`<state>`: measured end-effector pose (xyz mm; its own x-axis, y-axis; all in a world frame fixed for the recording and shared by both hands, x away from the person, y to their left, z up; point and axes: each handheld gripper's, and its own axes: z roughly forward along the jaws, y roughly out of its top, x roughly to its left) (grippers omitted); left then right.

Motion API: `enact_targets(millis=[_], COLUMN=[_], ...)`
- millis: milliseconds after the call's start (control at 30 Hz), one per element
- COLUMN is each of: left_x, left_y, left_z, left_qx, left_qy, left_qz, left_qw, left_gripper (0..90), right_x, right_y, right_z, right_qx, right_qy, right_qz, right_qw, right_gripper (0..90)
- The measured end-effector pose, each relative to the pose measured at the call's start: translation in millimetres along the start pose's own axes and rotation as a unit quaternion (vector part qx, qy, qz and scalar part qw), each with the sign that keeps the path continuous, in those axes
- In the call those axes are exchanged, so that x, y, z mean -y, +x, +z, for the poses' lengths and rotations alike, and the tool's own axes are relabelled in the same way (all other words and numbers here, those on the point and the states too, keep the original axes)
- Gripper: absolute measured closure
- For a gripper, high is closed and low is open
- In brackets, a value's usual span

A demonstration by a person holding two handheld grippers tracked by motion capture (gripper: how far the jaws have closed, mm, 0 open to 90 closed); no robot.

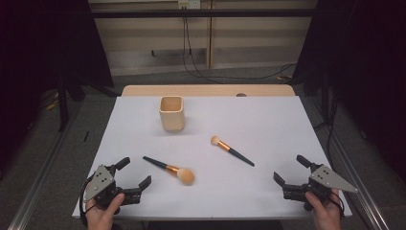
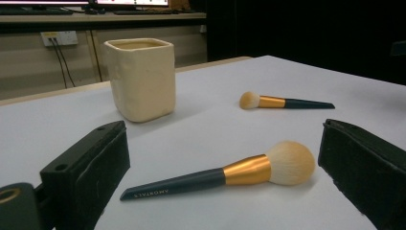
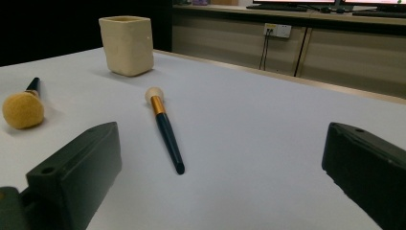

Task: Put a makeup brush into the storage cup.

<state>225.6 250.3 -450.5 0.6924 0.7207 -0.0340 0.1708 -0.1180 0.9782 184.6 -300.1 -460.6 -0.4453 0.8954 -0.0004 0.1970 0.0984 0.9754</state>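
Nearest to me, at the front edge of the white table sheet [image 1: 268, 124], I see my two hand-held grippers. The left gripper [image 1: 134, 179] sits at the near left corner, well in front of the cream square ceramic cup [image 1: 172, 113] and to its left. Its two black jaws stand wide apart and hold nothing. In the left gripper view the big brush lies on the sheet between and beyond the jaws, not touching them. The right gripper [image 1: 289, 170] sits at the near right corner, far from the cup, and its jaws are also wide apart with nothing between the pads.

A little farther lies the large makeup brush with dark handle, gold collar and fluffy orange-tan head [image 1: 171, 168]. It lies flat, in front of the cup, with the head pointing toward the near right and the handle tip toward the left. It is near the left gripper but apart from it.

Next is the smaller makeup brush with dark handle, gold collar and pale head [image 1: 231, 150]. It lies flat in front of the cup and to its right, the pale head toward the cup and the handle tip toward the right gripper.

Farthest stands the cup, upright and open at the top, near the far edge of the sheet. I cannot tell whether anything is inside.
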Motion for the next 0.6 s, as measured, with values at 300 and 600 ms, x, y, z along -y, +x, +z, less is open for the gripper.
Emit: enact_targets(millis=[300, 600], left_x=[1.6, -0.4], left_y=[2.8, 4.2], left_z=[-2.6, -1.5], left_qx=[-0.009, -0.010], left_qy=[0.002, -0.001], left_qz=[-0.010, -0.014], left_qw=[0.9999, 0.9999], left_gripper=[3.7, 3.6], right_x=[0.0, 0.9], right_y=[-1.6, -1.7], right_z=[1.8, 2.8], right_qx=[-0.002, -0.002], right_qy=[0.001, -0.001], right_qz=[0.001, 0.005], right_qw=[1.0000, 1.0000], right_gripper=[0.0, 0.0])
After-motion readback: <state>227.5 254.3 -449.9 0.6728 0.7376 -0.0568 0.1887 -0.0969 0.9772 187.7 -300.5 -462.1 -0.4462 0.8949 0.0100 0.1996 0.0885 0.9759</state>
